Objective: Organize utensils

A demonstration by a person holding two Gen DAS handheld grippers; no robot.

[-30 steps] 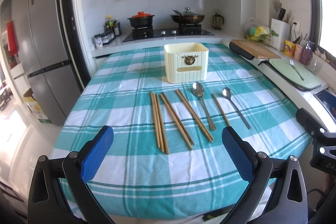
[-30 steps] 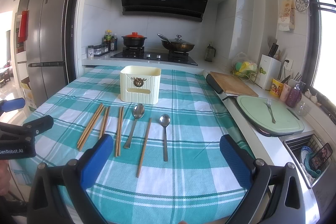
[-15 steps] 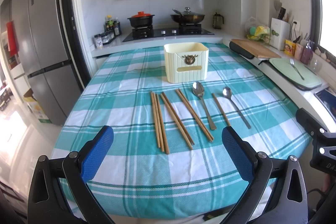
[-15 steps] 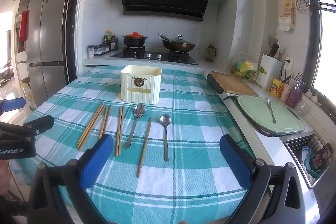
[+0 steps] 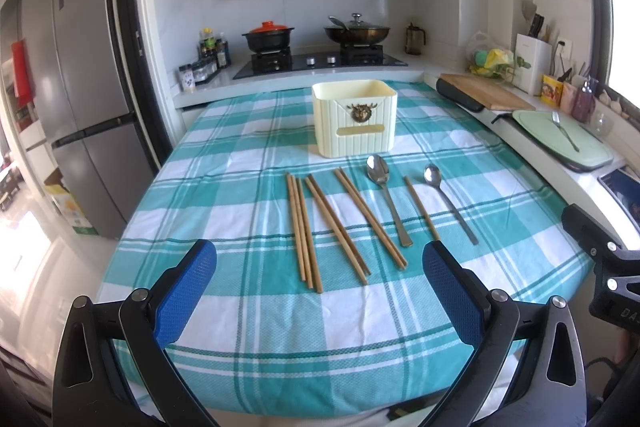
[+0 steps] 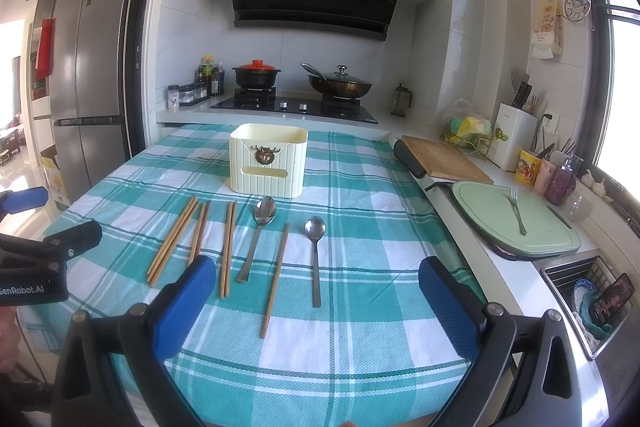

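Now both hand-held grippers hang over the near edge of the tabletop [image 5: 208, 155], which is draped in a woven teal-and-white checked cloth. The left hand-held gripper [image 5: 320, 291] has its blue, dimpled pads spread wide with nothing between them; the right hand-held gripper [image 6: 316, 297] is spread just as wide and equally empty.

The landmark is a cream plastic utensil holder [image 5: 354, 118], a ribbed rectangular box with a brass-coloured ornament on its front; its inside cannot be seen from either view. On the cloth in front of the holder, toward the grippers, lie the utensils. Three pairs of slim wooden chopsticks [image 5: 304, 231] fan out in front of its left half. A polished metal spoon [image 5: 386, 195] lies just in front of its right corner, bowl toward the holder. Beyond that spoon, a single chopstick [image 5: 421, 206] lies alone, and a second metal spoon [image 5: 448, 203] sits further right, past the holder's right side.

Right of the holder, off the cloth, a pale green board [image 6: 516, 223] carries a metal fork [image 6: 517, 209].
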